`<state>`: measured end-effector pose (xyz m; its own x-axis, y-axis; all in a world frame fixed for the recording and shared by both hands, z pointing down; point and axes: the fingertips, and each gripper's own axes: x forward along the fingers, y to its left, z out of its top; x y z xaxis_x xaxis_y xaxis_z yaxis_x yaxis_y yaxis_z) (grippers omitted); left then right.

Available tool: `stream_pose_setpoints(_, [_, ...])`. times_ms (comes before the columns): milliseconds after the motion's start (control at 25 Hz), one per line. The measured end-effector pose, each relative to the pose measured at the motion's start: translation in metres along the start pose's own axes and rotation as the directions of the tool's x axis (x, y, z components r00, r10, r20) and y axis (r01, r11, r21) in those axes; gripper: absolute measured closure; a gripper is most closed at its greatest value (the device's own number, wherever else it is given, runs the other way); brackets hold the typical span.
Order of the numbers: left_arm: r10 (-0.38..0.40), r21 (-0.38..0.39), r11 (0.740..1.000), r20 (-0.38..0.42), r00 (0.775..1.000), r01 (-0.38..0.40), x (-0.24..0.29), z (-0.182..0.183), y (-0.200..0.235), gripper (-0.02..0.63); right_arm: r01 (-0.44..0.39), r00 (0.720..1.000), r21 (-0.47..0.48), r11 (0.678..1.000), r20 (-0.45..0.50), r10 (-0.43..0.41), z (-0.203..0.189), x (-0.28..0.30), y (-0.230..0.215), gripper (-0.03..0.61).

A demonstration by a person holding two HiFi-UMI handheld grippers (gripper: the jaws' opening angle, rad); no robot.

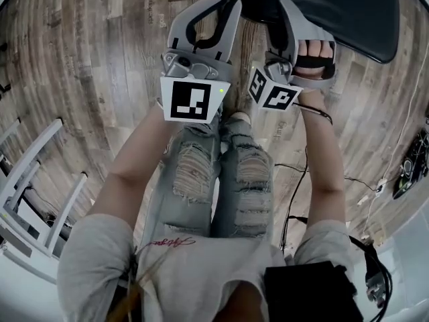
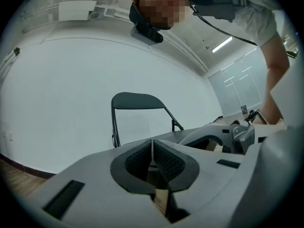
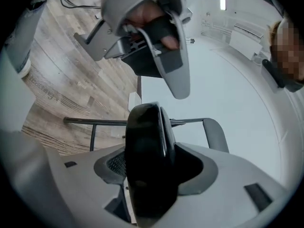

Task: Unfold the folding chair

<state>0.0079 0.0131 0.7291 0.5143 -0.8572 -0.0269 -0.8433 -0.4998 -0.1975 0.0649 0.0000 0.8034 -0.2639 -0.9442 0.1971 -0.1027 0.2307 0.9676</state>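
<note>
The folding chair's black seat [image 1: 322,5] fills the top of the head view, just ahead of both grippers. My right gripper [image 1: 285,12] reaches onto its near edge. In the right gripper view that rounded black edge [image 3: 147,160] stands between the jaws, with a dark gap on its right side, so the pads do not clamp it. The chair's thin frame tube [image 3: 95,121] runs behind. My left gripper [image 1: 224,2] is shut and empty, left of the seat, its pads [image 2: 164,163] pressed together. It points level at the chair's backrest [image 2: 137,100].
Wooden plank floor [image 1: 100,59] lies all around. A white slatted frame [image 1: 33,180] stands at the left. Black cables [image 1: 295,180] trail across the floor on the right, with dark gear [image 1: 410,166] at the right edge. A white wall [image 2: 71,89] is behind the chair.
</note>
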Motion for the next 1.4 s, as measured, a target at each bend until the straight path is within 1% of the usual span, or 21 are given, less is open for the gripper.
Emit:
stream_pose_setpoints(120, [0.012,0.014,1.000,-0.011,1.000,-0.012,-0.006,-0.009,0.001,0.588,-0.010,1.000,0.011,1.000,-0.010,0.010,0.001,0.002,0.001,0.319])
stream_pose_setpoints(240, [0.034,0.021,0.999,-0.020,0.999,-0.034,-0.012,-0.008,0.005,0.588,0.026,0.999,0.039,0.999,0.031,-0.027,0.003,0.002,-0.001,0.319])
stream_pose_setpoints(360, [0.040,0.040,0.998,-0.004,0.999,-0.040,-0.023,0.001,0.003,0.588,0.072,0.995,0.132,0.989,0.063,-0.081,0.000,-0.009,-0.002,0.302])
stream_pose_setpoints(480, [0.035,0.055,0.998,0.004,0.999,-0.036,-0.032,0.006,0.000,0.588,0.105,0.992,0.218,0.970,0.050,-0.119,-0.011,-0.026,-0.004,0.291])
stream_pose_setpoints(560, [0.040,0.040,0.998,0.003,0.999,-0.040,-0.037,0.014,0.000,0.588,0.141,0.986,0.270,0.953,0.049,-0.160,-0.017,-0.050,-0.018,0.270])
stream_pose_setpoints(600, [0.046,0.030,0.998,0.014,0.999,-0.046,-0.040,0.024,0.001,0.588,0.172,0.977,0.309,0.935,0.064,-0.201,-0.017,-0.064,-0.035,0.272])
stream_pose_setpoints(640, [0.054,0.022,0.998,0.032,0.998,-0.055,-0.043,0.036,0.003,0.588,0.207,0.964,0.358,0.911,0.082,-0.251,-0.015,-0.079,-0.058,0.273])
stream_pose_setpoints(720, [0.074,0.000,0.997,0.065,0.995,-0.074,-0.044,0.066,0.009,0.588,0.252,0.944,0.477,0.842,0.073,-0.323,-0.012,-0.103,-0.110,0.273])
stream_pose_setpoints(800, [0.090,-0.032,0.996,0.077,0.993,-0.087,-0.042,0.105,0.015,0.588,0.253,0.938,0.596,0.762,0.043,-0.345,-0.005,-0.122,-0.167,0.276])
stream_pose_setpoints(880, [0.093,-0.061,0.994,0.097,0.991,-0.088,-0.044,0.161,0.019,0.588,0.254,0.925,0.695,0.673,0.031,-0.380,0.007,-0.145,-0.232,0.290])
stream_pose_setpoints(920, [0.090,-0.071,0.994,0.116,0.989,-0.082,-0.047,0.195,0.022,0.588,0.262,0.912,0.735,0.626,0.025,-0.410,0.013,-0.159,-0.268,0.385])
stream_pose_setpoints(960, [0.084,-0.080,0.994,0.134,0.987,-0.073,-0.049,0.230,0.025,0.588,0.268,0.898,0.771,0.578,0.017,-0.439,0.019,-0.172,-0.304,0.561])
stream_pose_setpoints(1000, [0.075,-0.088,0.994,0.148,0.986,-0.062,-0.053,0.264,0.027,0.588,0.268,0.888,0.802,0.535,0.010,-0.459,0.024,-0.183,-0.339,0.561])
stream_pose_setpoints(1040, [0.065,-0.091,0.995,0.159,0.985,-0.051,-0.055,0.297,0.030,0.588,0.261,0.883,0.826,0.499,0.004,-0.469,0.030,-0.191,-0.371,0.561])
stream_pose_setpoints(1120, [0.054,-0.085,0.996,0.181,0.982,-0.039,-0.055,0.355,0.036,0.588,0.244,0.878,0.863,0.441,-0.003,-0.479,0.039,-0.200,-0.428,0.563])
stream_pose_setpoints(1160, [0.055,-0.088,0.995,0.183,0.982,-0.040,-0.054,0.380,0.039,0.588,0.230,0.880,0.880,0.415,-0.006,-0.476,0.042,-0.202,-0.451,0.563])
stream_pose_setpoints(1240, [0.063,-0.133,0.990,0.160,0.985,-0.041,-0.057,0.423,0.043,0.588,0.174,0.902,0.918,0.355,-0.003,-0.432,0.048,-0.211,-0.486,0.563])
stream_pose_setpoints(1280, [0.060,-0.157,0.987,0.149,0.987,-0.036,-0.059,0.444,0.045,0.588,0.132,0.915,0.939,0.318,0.008,-0.403,0.050,-0.218,-0.501,0.563])
stream_pose_setpoints(1320, [0.050,-0.165,0.986,0.150,0.987,-0.025,-0.061,0.465,0.046,0.588,0.089,0.924,0.958,0.274,0.024,-0.382,0.053,-0.223,-0.516,0.563])
stream_pose_setpoints(1400, [0.022,-0.136,0.991,0.179,0.984,0.002,-0.063,0.502,0.047,0.588,0.016,0.929,0.985,0.173,0.049,-0.366,0.055,-0.233,-0.544,0.563])
